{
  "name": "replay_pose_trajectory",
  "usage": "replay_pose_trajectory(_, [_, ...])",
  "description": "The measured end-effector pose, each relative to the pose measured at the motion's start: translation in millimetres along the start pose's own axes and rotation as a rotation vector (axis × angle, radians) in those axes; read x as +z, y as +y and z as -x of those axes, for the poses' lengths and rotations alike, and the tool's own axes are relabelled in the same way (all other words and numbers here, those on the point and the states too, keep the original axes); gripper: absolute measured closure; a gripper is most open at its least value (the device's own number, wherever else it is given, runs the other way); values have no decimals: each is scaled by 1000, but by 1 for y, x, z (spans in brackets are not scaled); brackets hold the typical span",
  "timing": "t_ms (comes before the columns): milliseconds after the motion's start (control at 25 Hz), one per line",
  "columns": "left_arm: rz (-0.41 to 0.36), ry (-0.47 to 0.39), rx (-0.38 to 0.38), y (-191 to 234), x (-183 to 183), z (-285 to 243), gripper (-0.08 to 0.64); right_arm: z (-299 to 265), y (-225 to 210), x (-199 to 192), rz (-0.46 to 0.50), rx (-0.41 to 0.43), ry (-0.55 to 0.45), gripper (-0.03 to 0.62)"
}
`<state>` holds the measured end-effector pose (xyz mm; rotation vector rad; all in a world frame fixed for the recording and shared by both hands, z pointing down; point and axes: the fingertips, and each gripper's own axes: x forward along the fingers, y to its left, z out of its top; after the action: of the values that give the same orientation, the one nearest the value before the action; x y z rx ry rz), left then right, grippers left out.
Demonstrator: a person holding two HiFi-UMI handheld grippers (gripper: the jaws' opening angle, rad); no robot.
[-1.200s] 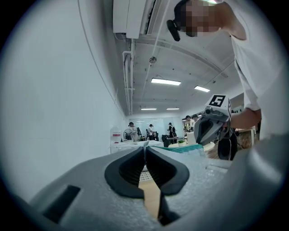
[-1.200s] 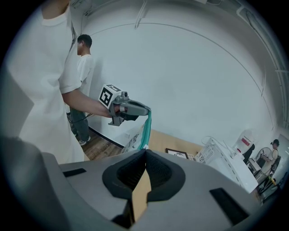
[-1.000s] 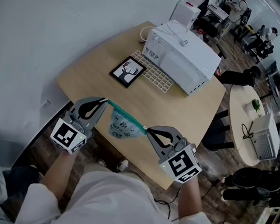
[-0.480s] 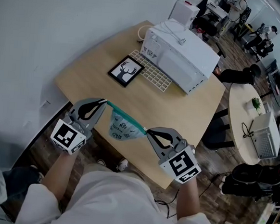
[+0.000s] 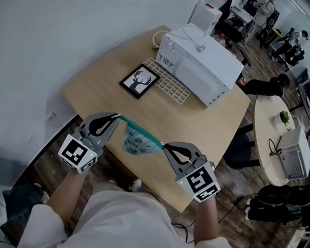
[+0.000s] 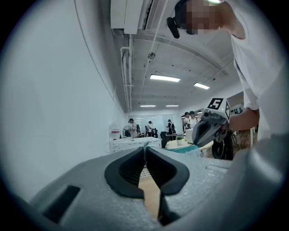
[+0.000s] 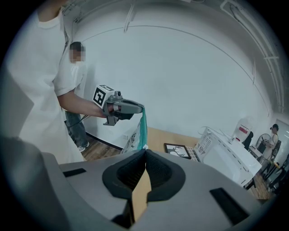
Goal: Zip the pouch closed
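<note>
Over the near edge of the wooden surface [image 5: 197,129], the left gripper [image 5: 117,118] has its fingers pinched on one end of the pouch [image 5: 137,142], and the right gripper [image 5: 165,146] clamps the other. Its teal zip line is taut between them and looks nearly closed, I'd say.

Pouch [image 5: 137,141] print, too small to read. What the right gripper [image 5: 165,145] pinches on the teal edge, slider or fabric, can't tell. In the left gripper view, the left gripper [image 6: 145,146] hides most of the pouch behind its jaws. Arms [image 5: 67,193] run off the head view at 6 o'clock.
</note>
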<state>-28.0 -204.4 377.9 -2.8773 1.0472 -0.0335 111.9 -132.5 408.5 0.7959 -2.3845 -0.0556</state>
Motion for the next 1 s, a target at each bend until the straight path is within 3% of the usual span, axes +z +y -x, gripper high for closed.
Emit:
replay_pose_trajectory(800, [13, -22, -9, -7, 5, -1, 534, -7, -13, -10, -68, -57, -35, 580])
replay_pose_trajectory(1000, [72, -37, 25, 3, 7, 6, 535, -5, -28, -8, -127, -122, -99, 560])
